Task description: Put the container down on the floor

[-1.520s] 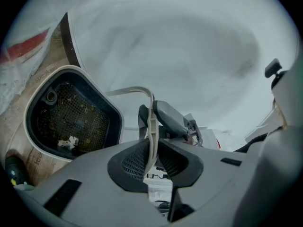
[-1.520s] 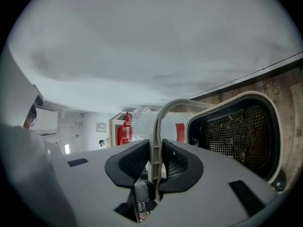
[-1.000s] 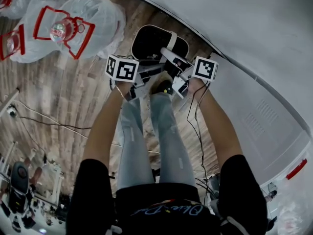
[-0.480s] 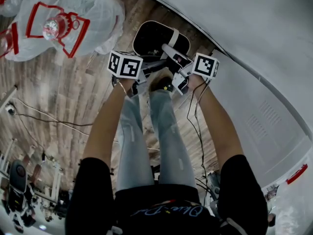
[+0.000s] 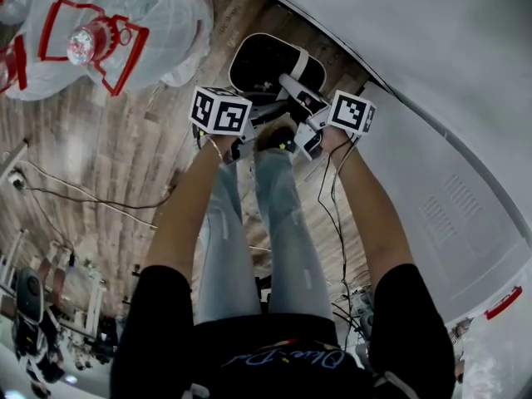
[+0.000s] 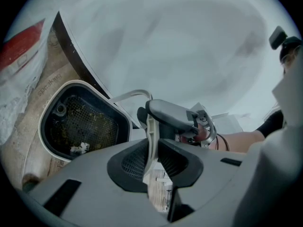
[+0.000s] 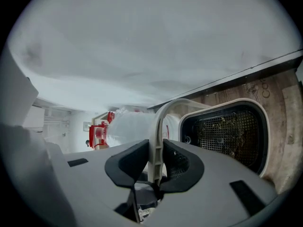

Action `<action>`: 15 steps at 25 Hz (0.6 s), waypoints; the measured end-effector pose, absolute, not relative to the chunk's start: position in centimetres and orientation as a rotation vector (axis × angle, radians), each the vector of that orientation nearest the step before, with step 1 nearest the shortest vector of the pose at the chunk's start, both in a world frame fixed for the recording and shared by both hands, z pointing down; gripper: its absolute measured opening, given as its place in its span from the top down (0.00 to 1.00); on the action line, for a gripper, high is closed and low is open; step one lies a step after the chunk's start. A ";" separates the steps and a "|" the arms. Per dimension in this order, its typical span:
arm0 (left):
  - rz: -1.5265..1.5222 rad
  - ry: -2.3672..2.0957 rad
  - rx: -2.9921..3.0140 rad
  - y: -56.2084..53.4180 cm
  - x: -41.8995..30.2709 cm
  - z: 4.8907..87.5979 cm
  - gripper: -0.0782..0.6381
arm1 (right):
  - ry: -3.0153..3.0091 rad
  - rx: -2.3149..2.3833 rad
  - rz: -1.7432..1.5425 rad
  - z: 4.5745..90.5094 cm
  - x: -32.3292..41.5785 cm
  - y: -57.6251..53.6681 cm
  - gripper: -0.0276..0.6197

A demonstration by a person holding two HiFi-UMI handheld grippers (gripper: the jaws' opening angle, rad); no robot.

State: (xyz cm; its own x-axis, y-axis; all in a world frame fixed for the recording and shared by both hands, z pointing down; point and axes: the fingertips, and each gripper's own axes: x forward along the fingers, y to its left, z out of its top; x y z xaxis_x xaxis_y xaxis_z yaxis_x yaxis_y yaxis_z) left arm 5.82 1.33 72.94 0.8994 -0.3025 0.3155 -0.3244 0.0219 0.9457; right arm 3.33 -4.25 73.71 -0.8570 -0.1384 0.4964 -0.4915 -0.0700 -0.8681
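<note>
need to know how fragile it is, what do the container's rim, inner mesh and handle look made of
The rim: smooth matte cream shell, likely moulded plastic. The mesh: dark fine grid, metal or plastic, unclear. The handle: thin curved cream strip, probably the same plastic.

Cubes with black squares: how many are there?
2. The left cube is below-left of the container; the right cube is below-right of it. None looks hidden.
</note>
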 end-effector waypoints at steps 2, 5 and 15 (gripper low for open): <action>0.019 -0.504 1.569 1.4 6.1 73.2 0.83 | -1.944 0.707 2.018 74.0 3.7 -4.2 0.85; 0.038 -0.506 1.570 1.6 6.3 73.7 0.82 | -1.926 0.743 2.031 74.7 4.1 -4.1 0.85; 0.078 -0.471 1.571 2.3 6.8 74.4 0.82 | -1.873 0.746 2.046 75.4 4.6 -3.4 0.84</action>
State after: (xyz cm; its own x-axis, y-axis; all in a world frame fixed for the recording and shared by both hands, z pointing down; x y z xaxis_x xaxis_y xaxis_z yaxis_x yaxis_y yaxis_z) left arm 6.76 2.28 74.39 0.9096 -0.2466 0.3345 -0.3409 0.0175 0.9399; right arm 4.58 -3.36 75.43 -0.8317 -0.1433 0.5365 -0.5218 -0.1287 -0.8433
